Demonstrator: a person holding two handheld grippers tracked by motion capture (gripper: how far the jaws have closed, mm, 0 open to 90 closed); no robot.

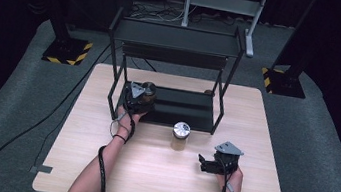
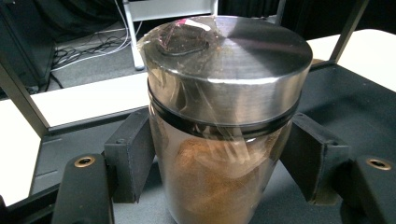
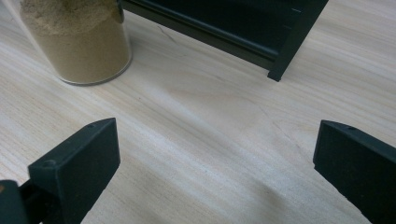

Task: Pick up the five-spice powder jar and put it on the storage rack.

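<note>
Left claw (image 2: 217, 154) clamps a cylindrical glass jar (image 2: 219, 126), brushed-metal lid; right claw (image 3: 210, 163) gapes apart.

A rack (image 1: 173, 76) stands on the far half of my table (image 1: 156, 180), its lower shelf (image 1: 182, 108) resting on the tabletop and its upper shelf above. At the left end of that lower shelf sits a jar (image 2: 224, 135), between the jaws of my left gripper (image 1: 136, 99). A second jar (image 1: 180, 136) stands on the table just in front of the rack, near the middle. My right gripper (image 1: 209, 164) rests on the table, right of and nearer me than that jar.
</note>
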